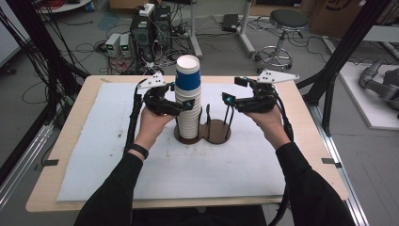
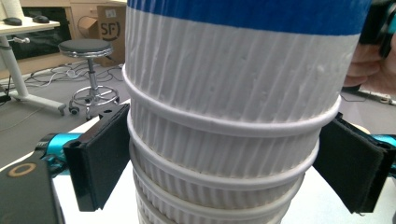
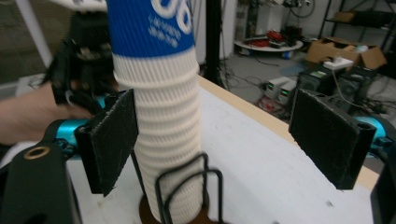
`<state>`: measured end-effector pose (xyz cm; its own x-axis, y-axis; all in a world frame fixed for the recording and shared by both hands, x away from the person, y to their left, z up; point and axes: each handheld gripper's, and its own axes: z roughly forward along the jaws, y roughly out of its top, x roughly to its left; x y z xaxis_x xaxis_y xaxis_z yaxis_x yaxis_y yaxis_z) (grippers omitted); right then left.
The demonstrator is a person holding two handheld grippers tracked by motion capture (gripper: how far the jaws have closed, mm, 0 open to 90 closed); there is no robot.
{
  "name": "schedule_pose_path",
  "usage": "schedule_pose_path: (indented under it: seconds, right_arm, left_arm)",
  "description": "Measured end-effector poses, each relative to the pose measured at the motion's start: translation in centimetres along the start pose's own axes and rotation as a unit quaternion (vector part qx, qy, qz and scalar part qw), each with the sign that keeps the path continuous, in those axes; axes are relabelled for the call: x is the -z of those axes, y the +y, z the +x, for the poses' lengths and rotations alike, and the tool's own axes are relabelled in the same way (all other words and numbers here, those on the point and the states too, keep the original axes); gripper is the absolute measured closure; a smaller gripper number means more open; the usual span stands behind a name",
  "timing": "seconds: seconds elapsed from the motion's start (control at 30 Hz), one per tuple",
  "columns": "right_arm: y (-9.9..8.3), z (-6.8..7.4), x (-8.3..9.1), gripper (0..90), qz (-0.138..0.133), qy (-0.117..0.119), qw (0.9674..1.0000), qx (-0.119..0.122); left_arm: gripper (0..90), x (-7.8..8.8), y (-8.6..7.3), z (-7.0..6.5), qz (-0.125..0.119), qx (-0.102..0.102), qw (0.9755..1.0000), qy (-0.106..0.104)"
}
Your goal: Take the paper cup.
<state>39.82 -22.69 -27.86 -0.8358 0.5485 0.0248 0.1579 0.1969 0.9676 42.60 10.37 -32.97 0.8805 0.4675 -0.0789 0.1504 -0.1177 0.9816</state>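
Observation:
A tall stack of white ribbed paper cups [image 1: 188,110], topped by a blue cup [image 1: 188,77], stands in the left ring of a brown two-ring holder [image 1: 219,133] with black wire posts [image 3: 187,186]. My left gripper [image 1: 187,106] reaches in from the left. In the left gripper view its black pads [image 2: 100,161] press against both sides of the stack [image 2: 224,116] at the cup rims. My right gripper [image 1: 229,100] hovers above the holder's empty right ring, right of the stack. Its jaws [image 3: 219,135] stand wide apart, with the stack [image 3: 159,116] beyond the left pad and nothing between them.
The holder sits mid-table on a white mat [image 1: 117,155] covering a wooden table [image 1: 70,141]. On the floor behind are computer boxes with cables [image 1: 146,33] and a stool [image 1: 282,28]. Black frame posts [image 1: 339,52] flank the table.

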Motion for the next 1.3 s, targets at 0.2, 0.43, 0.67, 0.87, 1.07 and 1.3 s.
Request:
schedule_pose_path:
  seconds: [0.2, 0.43, 0.67, 0.87, 1.07, 1.3]
  right_arm:
    - [2.7, 0.8, -2.1, 16.4, -0.011, 0.016, 0.9998, 0.003]
    - [5.3, 1.6, -4.5, 16.4, -0.021, 0.032, 0.9992, -0.005]
    - [7.0, 2.2, -6.4, 16.3, -0.021, 0.04, 0.9989, -0.006]
    - [7.7, 2.6, -8.1, 16.4, -0.005, 0.047, 0.9988, -0.015]
    - [7.6, 2.7, -8.8, 24.9, 0.0, 0.058, 0.9982, -0.012]
    - [7.6, 2.8, -8.9, 29.6, -0.003, 0.055, 0.9984, -0.011]
  left_arm:
    - [11.0, 0.0, 0.0, 0.0, -0.001, 0.001, 1.0, 0.001]
    - [11.0, -0.1, 0.0, 0.0, -0.002, 0.001, 1.0, 0.001]
    - [11.0, 0.0, 0.0, 0.0, -0.001, 0.001, 1.0, 0.001]
    - [11.0, -0.1, 0.0, 0.0, -0.003, 0.002, 1.0, 0.0]
    - [11.1, -0.1, -0.1, 0.1, -0.005, 0.004, 1.0, 0.0]
    - [11.1, -0.2, -0.2, 0.2, -0.008, 0.005, 1.0, 0.001]
